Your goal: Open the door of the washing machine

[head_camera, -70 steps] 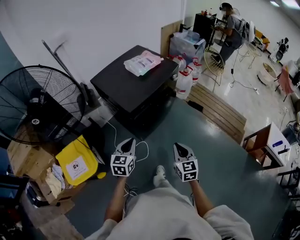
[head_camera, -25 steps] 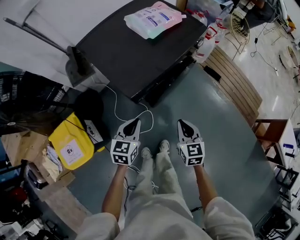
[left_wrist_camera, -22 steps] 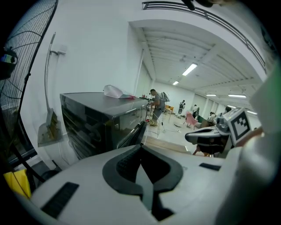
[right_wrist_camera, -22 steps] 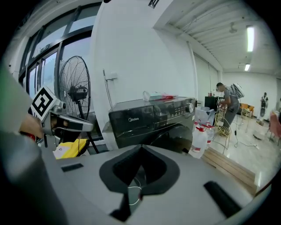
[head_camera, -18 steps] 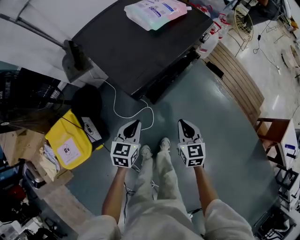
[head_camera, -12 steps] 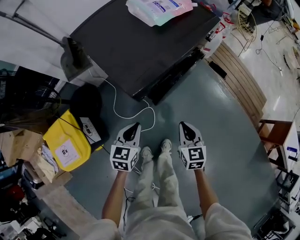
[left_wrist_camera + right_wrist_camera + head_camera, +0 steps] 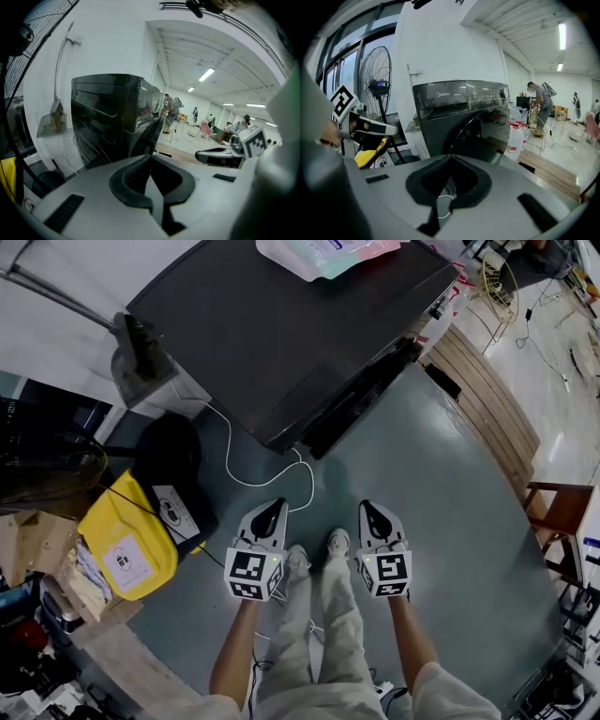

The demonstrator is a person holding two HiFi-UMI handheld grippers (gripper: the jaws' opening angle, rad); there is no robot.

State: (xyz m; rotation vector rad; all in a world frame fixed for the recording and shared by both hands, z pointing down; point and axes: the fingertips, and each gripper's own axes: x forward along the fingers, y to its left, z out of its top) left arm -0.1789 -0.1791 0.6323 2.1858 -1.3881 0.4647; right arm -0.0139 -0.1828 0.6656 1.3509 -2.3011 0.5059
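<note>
Washing machine [image 7: 281, 334] stands ahead of left hand-held gripper [image 7: 273, 509] and right hand-held gripper [image 7: 369, 508].

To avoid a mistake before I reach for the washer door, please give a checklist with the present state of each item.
1. Washer straight ahead: ok.
2. Door looks shut, ready to open: ok.
3. Left gripper and right gripper empty: ok.
4. Grippers open for the handle: not ok, both shut.
5. Handle located: cannot tell.
6. Cable clear of feet: not ok, it lies close.
</note>
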